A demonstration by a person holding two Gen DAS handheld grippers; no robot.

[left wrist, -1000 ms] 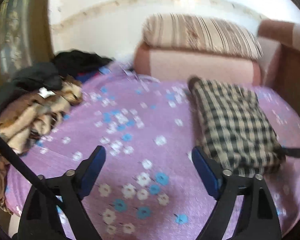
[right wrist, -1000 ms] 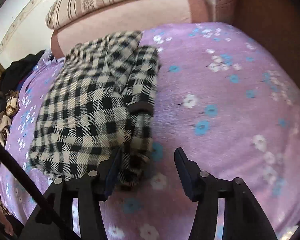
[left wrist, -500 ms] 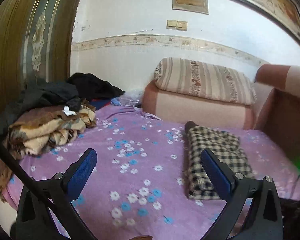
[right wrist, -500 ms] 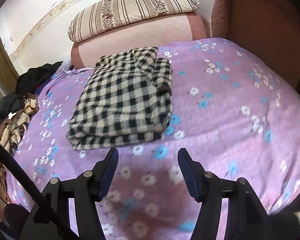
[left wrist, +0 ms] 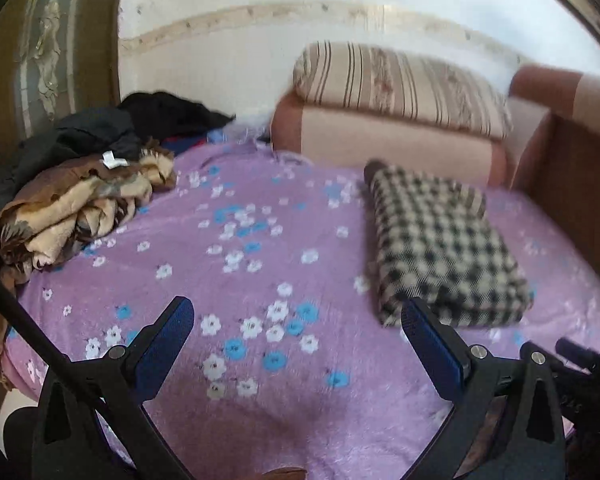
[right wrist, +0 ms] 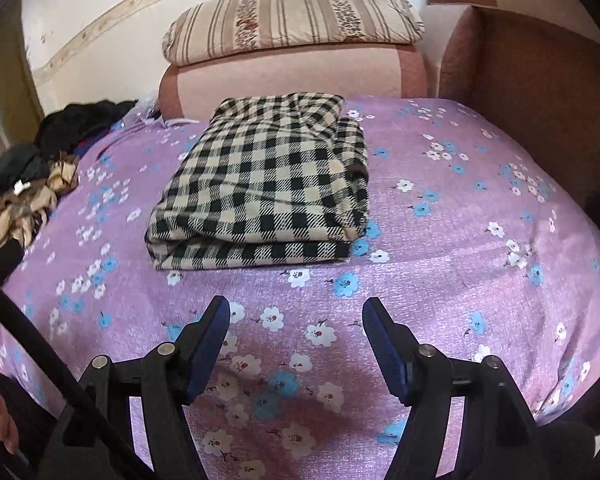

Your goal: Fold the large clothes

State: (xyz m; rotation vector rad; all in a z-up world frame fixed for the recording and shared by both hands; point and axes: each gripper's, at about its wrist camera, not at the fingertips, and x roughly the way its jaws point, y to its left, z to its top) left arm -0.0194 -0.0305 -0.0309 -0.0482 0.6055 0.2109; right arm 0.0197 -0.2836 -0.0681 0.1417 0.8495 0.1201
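A checked garment point(right wrist: 266, 186) in black and cream lies folded into a thick, flat rectangle on the bed point(right wrist: 480, 248), which is covered by a purple blanket printed with white and blue flowers. The right gripper point(right wrist: 296, 312) hovers over the near edge of the bed, its blue-padded fingers point(right wrist: 208, 344) spread apart with nothing between them; the folded garment sits beyond the fingertips, apart from them. The left gripper point(left wrist: 298, 312) is held over the blanket too, its fingers point(left wrist: 164, 346) wide apart and holding nothing, and in its view the folded garment point(left wrist: 440, 244) lies to the right, its near corner just behind the right fingertip; whether they touch cannot be told. At the left side of the bed a heap of unfolded clothes point(left wrist: 80, 196) is piled up, brown and tan cloth in front with dark garments point(left wrist: 100, 132) behind it. At the head of the bed a striped pillow point(right wrist: 292, 20) rests on top of a pink bolster point(right wrist: 292, 76), against a white wall. A brown padded armrest point(right wrist: 540, 92) borders the bed on the right.
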